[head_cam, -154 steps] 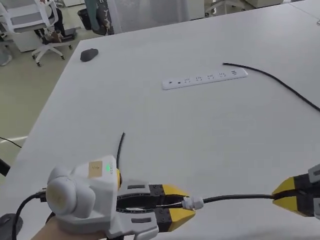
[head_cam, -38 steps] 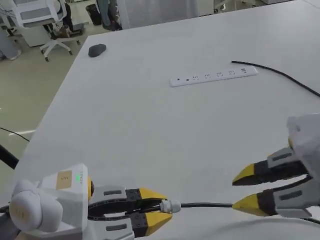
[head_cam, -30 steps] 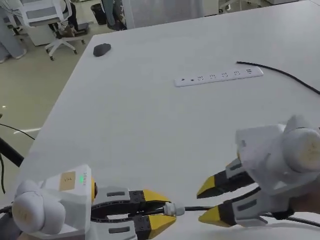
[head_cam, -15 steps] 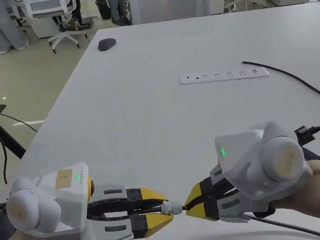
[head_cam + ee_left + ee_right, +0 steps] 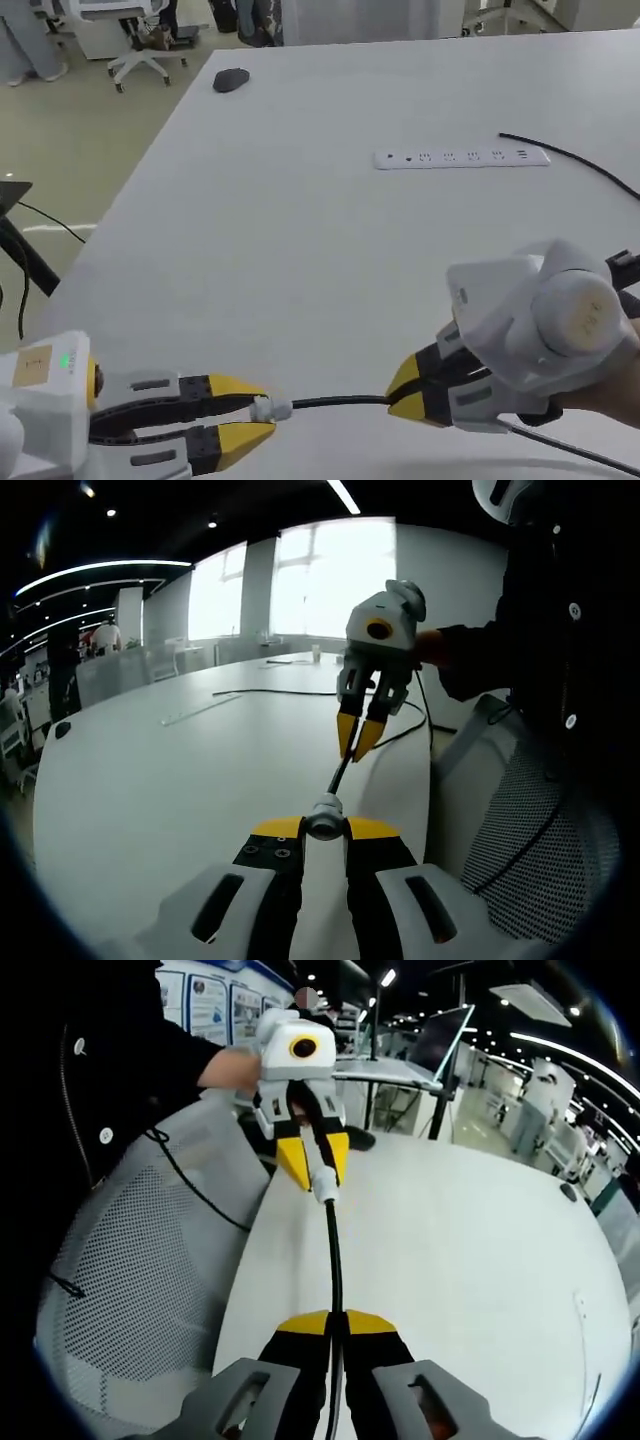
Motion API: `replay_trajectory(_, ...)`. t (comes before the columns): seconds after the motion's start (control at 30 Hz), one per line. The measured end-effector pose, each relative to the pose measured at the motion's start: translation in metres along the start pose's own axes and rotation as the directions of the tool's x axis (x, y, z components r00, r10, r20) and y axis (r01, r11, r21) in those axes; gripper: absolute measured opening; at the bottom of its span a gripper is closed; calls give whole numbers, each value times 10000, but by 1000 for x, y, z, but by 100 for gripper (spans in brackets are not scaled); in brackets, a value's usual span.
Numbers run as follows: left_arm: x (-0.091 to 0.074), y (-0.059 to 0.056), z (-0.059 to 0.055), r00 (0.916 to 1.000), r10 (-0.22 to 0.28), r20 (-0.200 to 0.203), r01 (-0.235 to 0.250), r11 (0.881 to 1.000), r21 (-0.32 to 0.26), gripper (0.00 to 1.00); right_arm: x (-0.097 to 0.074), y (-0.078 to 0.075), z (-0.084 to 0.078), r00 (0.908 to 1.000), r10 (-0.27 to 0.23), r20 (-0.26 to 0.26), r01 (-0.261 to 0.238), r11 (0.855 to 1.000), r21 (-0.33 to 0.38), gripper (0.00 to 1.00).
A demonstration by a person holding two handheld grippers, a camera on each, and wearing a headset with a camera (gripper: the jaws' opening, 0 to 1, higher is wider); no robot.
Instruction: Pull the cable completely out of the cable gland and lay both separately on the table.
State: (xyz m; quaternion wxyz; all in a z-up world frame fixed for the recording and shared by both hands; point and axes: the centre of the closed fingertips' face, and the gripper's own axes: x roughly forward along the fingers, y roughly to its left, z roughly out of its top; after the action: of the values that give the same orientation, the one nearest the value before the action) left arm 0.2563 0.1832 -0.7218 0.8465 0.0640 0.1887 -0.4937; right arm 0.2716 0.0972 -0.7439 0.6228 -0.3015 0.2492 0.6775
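Cable (image 5: 335, 402) (black, taut), right hand-held gripper (image 5: 398, 398) pinching it, left hand-held gripper (image 5: 252, 412) gripping gland (image 5: 274, 408)

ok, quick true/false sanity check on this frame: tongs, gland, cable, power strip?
1. The left tongs grip the small white plastic cable gland. True.
2. The thin black cable is fully out of the gland. False: it runs into the gland.
3. The right tongs hang open, off the cable. False: they are shut on it.
4. A long white power strip lies on the white table. True.
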Motion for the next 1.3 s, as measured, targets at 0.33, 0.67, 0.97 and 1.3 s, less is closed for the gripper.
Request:
replay_trajectory(0.33,-34,8,-23,9933,975,627,-935,9936,-628,15,14,-15,22,9995,-290,-127,299,9962,813,0)
replay_trajectory(0.67,-65,28,-58,9561,2660,1230,-2412,9526,-1854,15,64,-33,74,9929,-947,724,778,9751,2078,0)
replay_trajectory(0.97,-75,37,-90,9193,3743,1218,-3363,9077,-2510,15,124,-54,113,9796,-1285,1545,667,9333,3529,0)
replay_trajectory(1.3,-78,39,-117,8984,4313,822,-3914,8716,-2950,15,184,-64,110,9868,-1333,924,874,9167,3900,0)
